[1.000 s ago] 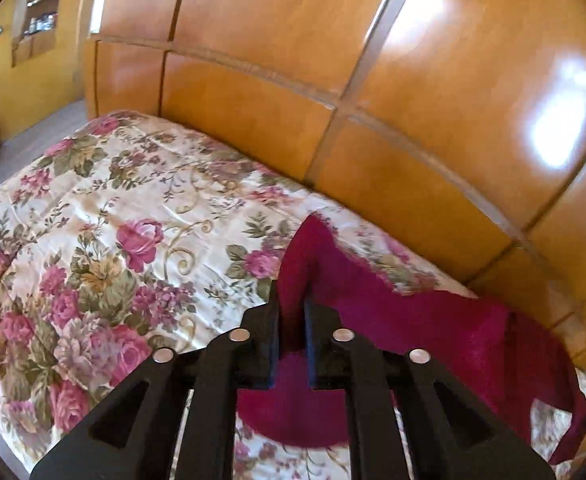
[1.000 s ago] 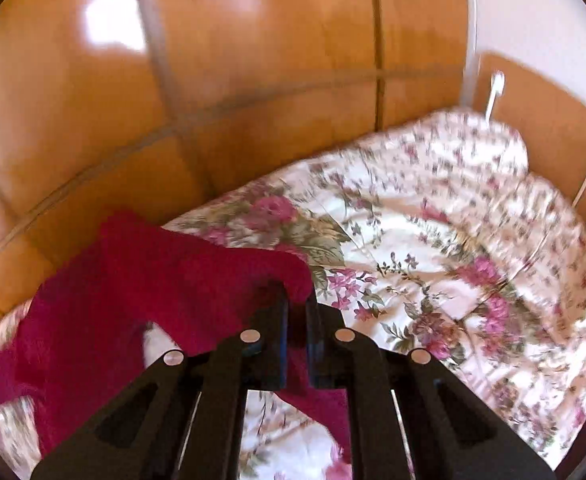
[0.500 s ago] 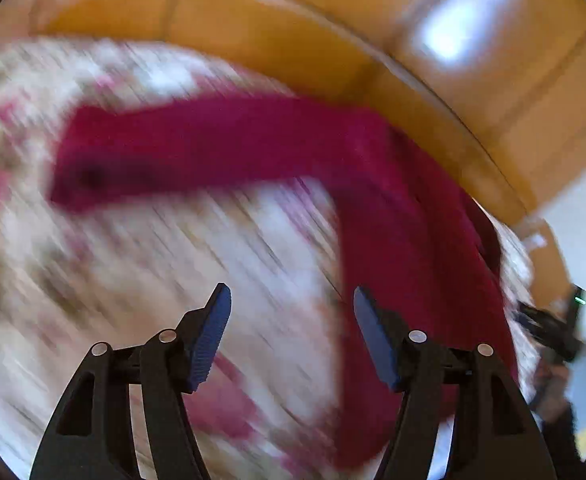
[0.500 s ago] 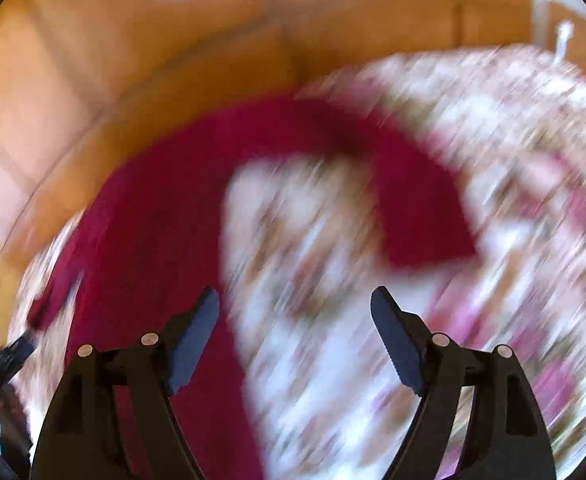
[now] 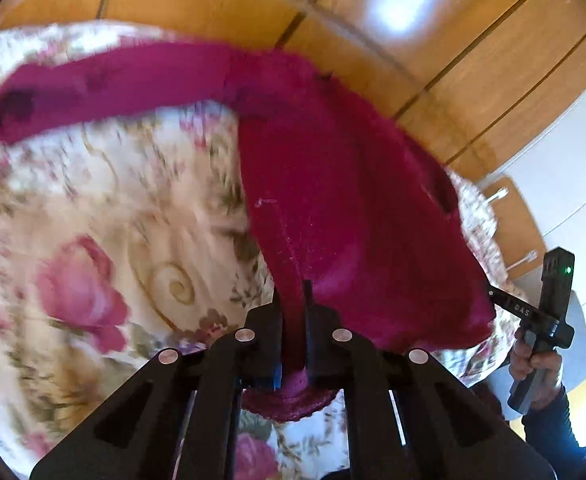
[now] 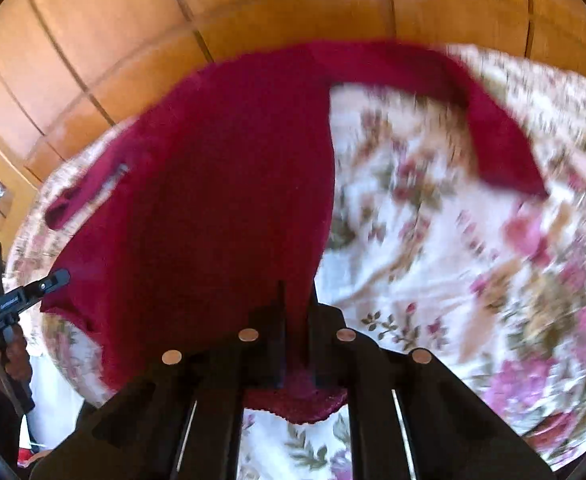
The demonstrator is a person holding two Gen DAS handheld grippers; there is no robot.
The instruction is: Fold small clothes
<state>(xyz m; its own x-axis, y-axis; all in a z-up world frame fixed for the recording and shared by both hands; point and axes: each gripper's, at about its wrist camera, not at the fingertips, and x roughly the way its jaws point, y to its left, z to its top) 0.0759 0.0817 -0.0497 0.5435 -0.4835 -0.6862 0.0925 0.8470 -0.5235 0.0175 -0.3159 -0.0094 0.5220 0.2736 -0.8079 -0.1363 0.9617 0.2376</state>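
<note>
Left wrist view: the left gripper (image 5: 293,312) has just snapped closed, its black jaws pinching the hem of one fuzzy crimson sweater (image 5: 353,208). The right gripper (image 6: 295,308) has likewise just closed, clamped on the same hem's other corner. The knit lies spread, two sleeves flung outward, on a rose-printed floral bedspread (image 5: 93,240) covering the bed. Glossy orange-brown wooden wardrobe panels (image 6: 253,0) rise behind.

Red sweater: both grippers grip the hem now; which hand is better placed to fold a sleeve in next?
Left, tentatively. The left gripper and right gripper are both clamped on the red sweater, but its left sleeve lies straight and flat on the floral bedspread.
</note>
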